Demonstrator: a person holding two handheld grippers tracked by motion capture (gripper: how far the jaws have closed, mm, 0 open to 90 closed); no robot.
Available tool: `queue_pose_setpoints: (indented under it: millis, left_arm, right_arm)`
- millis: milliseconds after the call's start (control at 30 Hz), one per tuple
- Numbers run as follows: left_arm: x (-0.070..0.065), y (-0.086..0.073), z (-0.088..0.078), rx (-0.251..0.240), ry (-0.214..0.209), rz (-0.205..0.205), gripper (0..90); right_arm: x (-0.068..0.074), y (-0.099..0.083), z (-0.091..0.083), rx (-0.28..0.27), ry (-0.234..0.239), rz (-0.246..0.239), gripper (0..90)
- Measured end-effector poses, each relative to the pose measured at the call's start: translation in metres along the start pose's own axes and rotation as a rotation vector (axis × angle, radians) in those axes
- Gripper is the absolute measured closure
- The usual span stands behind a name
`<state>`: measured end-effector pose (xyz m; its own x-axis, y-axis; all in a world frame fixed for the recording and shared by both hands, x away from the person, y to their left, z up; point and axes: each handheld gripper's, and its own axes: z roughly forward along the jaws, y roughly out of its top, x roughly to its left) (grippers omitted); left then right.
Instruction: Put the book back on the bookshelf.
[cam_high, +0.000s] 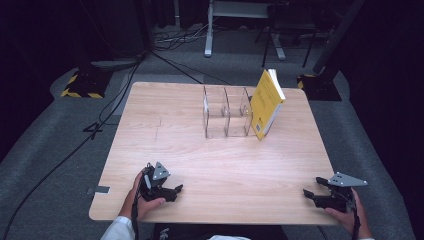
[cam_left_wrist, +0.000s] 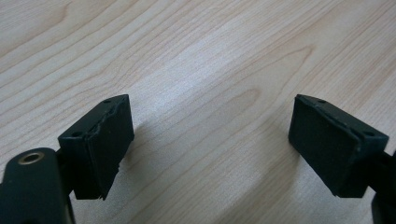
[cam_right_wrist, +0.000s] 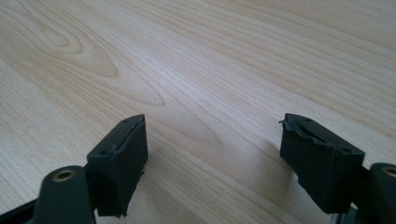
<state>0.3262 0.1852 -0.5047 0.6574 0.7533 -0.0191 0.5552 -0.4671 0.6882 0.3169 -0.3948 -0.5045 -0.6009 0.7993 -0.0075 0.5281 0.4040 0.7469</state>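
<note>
A yellow book (cam_high: 266, 104) stands tilted at the back of the wooden table (cam_high: 210, 165), leaning against the right side of a clear plastic organizer (cam_high: 226, 112) with two compartments. My left gripper (cam_high: 176, 191) rests near the front left edge, held by a hand, its jaws open with nothing between them. In the left gripper view the gripper (cam_left_wrist: 210, 140) has bare wood between its pads. My right gripper (cam_high: 308, 194) rests at the front right corner, open and empty. The right gripper view has this gripper (cam_right_wrist: 214, 154) low over the wood.
Beyond the table lie grey carpet, black cables (cam_high: 100, 125) on the floor at left, and stand bases with yellow-black tape (cam_high: 80, 87). A white table leg (cam_high: 208, 30) stands at the back. Bare tabletop lies between the grippers and the organizer.
</note>
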Motion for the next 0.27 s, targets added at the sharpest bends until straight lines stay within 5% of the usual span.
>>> queue_pose_setpoints:
  millis: [267]
  left_arm:
    - [0.0001, 0.0002, 0.0005, -0.004, 0.003, 0.0, 14.5]
  right_arm:
    - [0.0, 0.0, 0.0, 0.0, 0.0, 0.0, 23.5]
